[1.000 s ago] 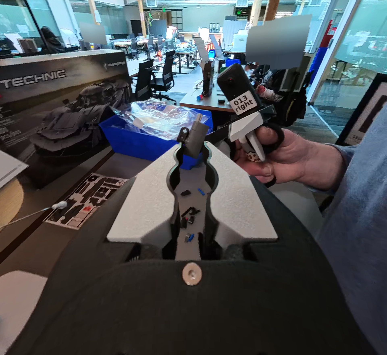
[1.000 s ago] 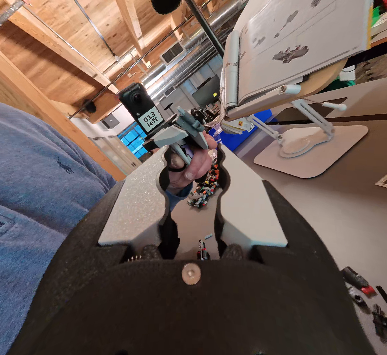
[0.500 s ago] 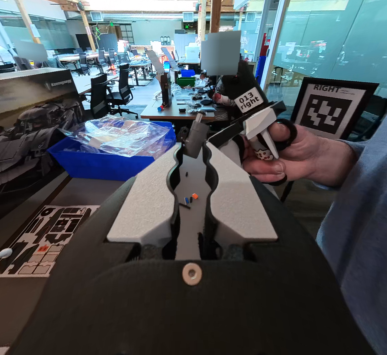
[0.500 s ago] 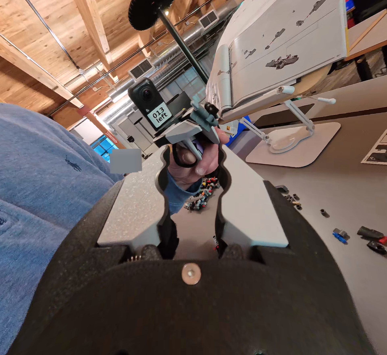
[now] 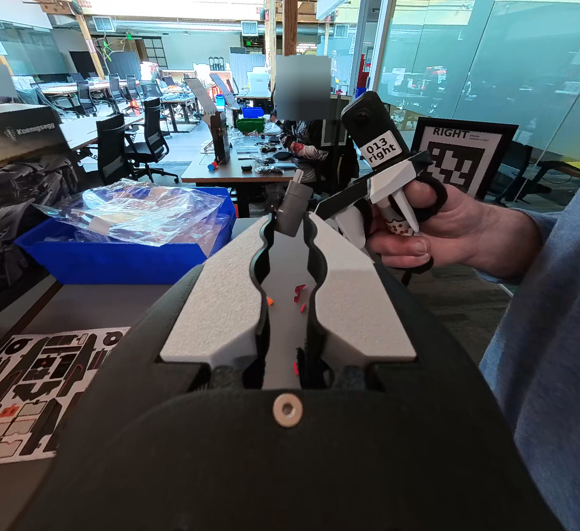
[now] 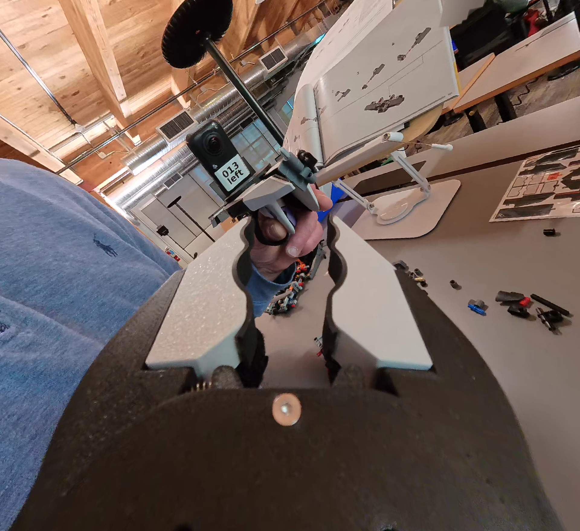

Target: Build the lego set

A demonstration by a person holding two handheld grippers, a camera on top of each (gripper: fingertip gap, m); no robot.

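I have the left gripper [image 5: 287,227] pinching a small grey lego piece [image 5: 290,213] right at its fingertips, the piece sticking up and out beyond them, tilted, with a pale axle end at the top. I hold it high off the desk, I judge, so the other tool can reach it from the side. In the right wrist view that same grey piece [image 6: 296,167] sits well above and beyond my right gripper [image 6: 288,233], whose fingers stand apart with nothing between them; through the gap I see only the hand on the left handle [image 6: 285,241]. Below those open fingers, on the table [image 6: 470,374], lies a heap of mixed lego parts [image 6: 287,291], and off to their right a few loose dark and blue pieces [image 6: 518,304]. The instruction book [image 6: 386,77] stands propped on its stand beyond the fingertips, I suppose so it stays readable while both hands are busy. Ahead-left of the left fingers sits a blue bin [image 5: 119,252] with plastic bags.
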